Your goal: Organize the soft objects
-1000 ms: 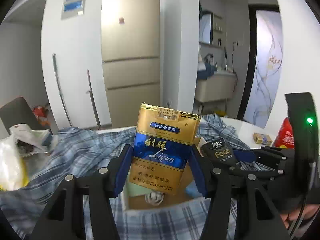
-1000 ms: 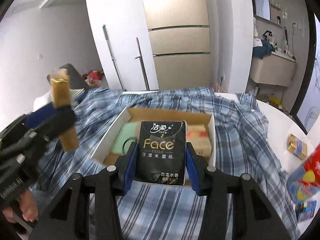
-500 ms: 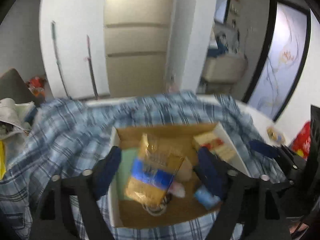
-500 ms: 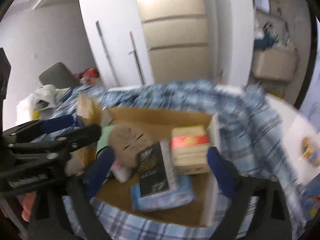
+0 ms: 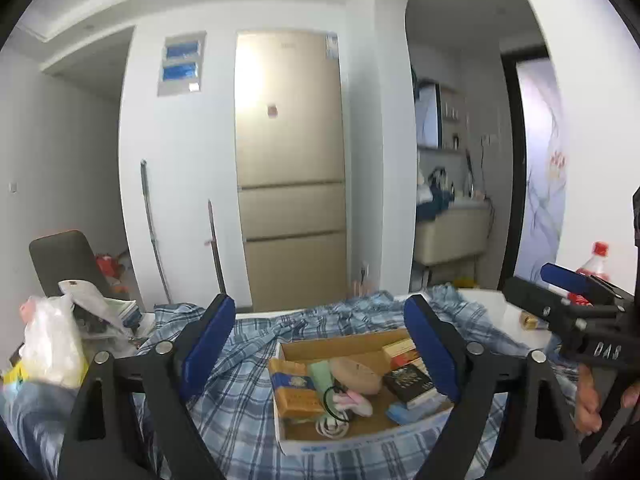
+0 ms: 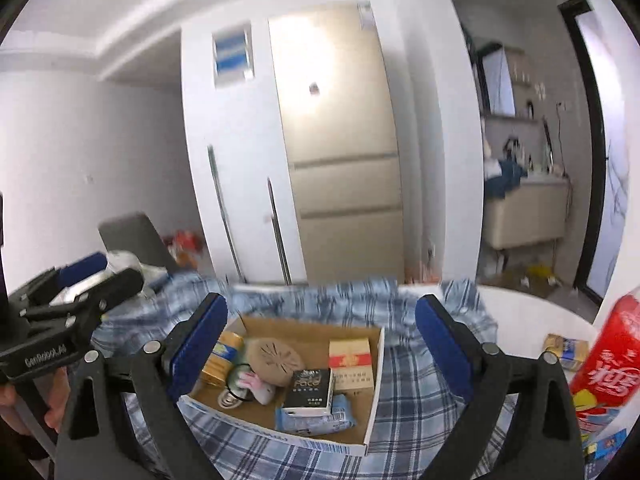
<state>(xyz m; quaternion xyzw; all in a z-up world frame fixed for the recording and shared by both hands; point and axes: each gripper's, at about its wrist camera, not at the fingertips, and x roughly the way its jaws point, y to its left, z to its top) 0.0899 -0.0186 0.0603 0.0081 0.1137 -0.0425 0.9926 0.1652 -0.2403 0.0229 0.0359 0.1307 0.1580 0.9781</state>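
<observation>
A shallow cardboard box sits on a blue plaid cloth. In it lie a gold and blue cigarette pack, a black Face tissue pack, a red and tan carton, a light blue packet, a round tan pad and a small pink plush. My left gripper is open and empty, raised in front of the box. My right gripper is open and empty, also raised above it.
A red bottle and a small gold pack stand on the white table at the right. A plastic bag and a dark chair are at the left. A fridge stands behind.
Both grippers opened and dropped their packs into the box: the cigarette pack from the left, the tissue pack from the right. Both grippers then lifted up and back.
</observation>
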